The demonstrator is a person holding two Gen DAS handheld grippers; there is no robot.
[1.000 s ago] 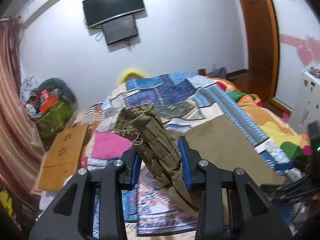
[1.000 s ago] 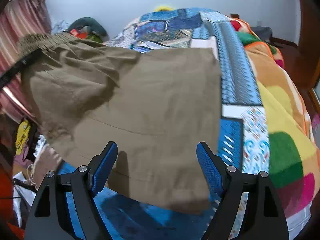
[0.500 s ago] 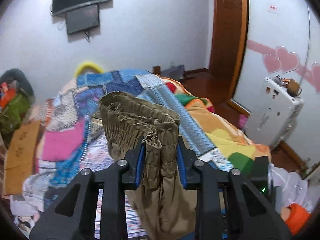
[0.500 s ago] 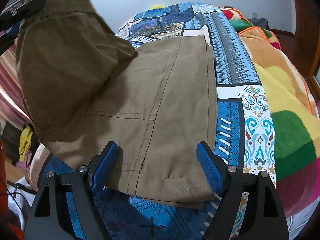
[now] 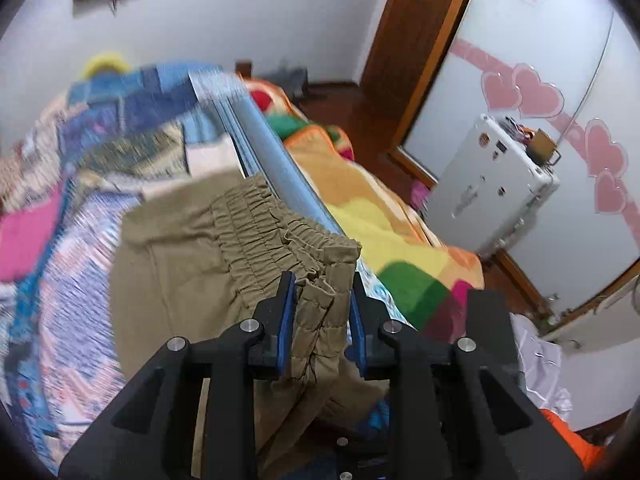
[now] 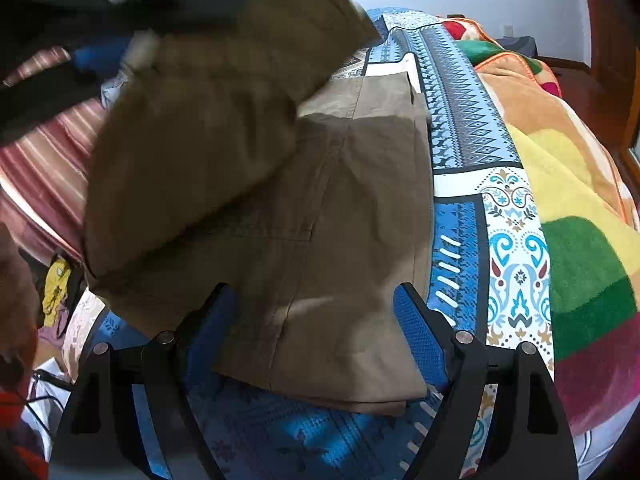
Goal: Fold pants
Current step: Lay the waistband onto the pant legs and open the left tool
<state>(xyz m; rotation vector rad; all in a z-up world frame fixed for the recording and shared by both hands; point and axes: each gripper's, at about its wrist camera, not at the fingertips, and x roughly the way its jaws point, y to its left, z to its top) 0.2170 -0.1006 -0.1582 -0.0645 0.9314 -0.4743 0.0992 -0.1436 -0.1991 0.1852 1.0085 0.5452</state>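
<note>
The left gripper (image 5: 322, 312) clamps the gathered waistband of the khaki pants (image 6: 328, 216) at 6 o'clock of its view, lifting that end above the legs lying flat on the patchwork quilt (image 6: 516, 248), while the right gripper (image 6: 316, 320) hovers wide open, holding nothing.
</note>
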